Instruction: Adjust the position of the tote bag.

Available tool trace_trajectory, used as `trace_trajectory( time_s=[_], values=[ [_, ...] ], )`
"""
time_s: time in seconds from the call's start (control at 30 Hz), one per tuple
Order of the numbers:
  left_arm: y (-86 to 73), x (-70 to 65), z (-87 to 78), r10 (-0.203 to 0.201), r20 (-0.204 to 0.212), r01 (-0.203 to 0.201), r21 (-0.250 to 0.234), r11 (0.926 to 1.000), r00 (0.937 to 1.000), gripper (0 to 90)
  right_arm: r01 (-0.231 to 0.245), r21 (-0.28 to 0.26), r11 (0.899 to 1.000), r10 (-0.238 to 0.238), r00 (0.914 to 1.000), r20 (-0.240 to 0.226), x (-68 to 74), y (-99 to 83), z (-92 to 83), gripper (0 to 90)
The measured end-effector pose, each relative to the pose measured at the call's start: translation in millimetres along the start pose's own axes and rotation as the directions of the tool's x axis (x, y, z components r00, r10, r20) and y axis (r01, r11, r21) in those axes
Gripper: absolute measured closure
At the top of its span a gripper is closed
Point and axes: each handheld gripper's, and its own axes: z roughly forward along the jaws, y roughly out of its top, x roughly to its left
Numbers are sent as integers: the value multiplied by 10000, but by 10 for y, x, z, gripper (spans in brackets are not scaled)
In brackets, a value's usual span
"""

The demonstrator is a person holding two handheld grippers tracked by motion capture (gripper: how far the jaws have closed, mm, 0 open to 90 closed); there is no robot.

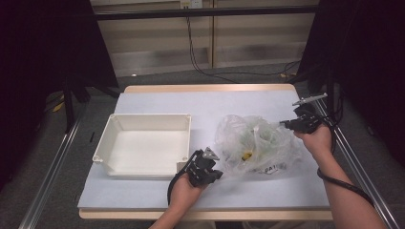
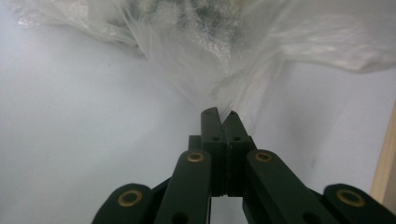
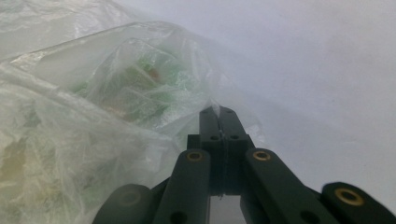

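The clear plastic bag lies on the pale table right of centre, its long axis running roughly from the 8 o'clock corner near the left gripper up to the 2 o'clock corner at the right gripper. Both sets of jaws are closed flat together, each pinching a fold of the bag's film: in the left gripper view the film fans away from the tips, and in the right gripper view a thin edge is caught between them. Inside the bag sit greenish and pale contents and one small yellow piece (too crumpled over to identify). At 9 o'clock from the bag stands a white rectangular tray, nothing in it, just beside the left gripper.
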Motion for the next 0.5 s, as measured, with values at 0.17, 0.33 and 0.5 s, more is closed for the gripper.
trace_trajectory(
  time_s=[0.17, 0.33, 0.5],
  values=[
    [-42, -1, -21, -226, -55, 225, -133, 9997, 9997, 900, -152, 55, 9999, 151, 9998, 138, -99, -15, 21, 900],
    [-83, -3, -28, -309, -22, 308, -106, 9995, 9995, 900, -367, 76, 9993, 364, 9987, 346, -158, -37, 34, 900],
    [-100, -10, -57, -265, -108, 266, 89, 9996, 9996, 900, -610, -4, 9981, 609, 9970, 468, -203, -63, 38, 900]
  ],
)
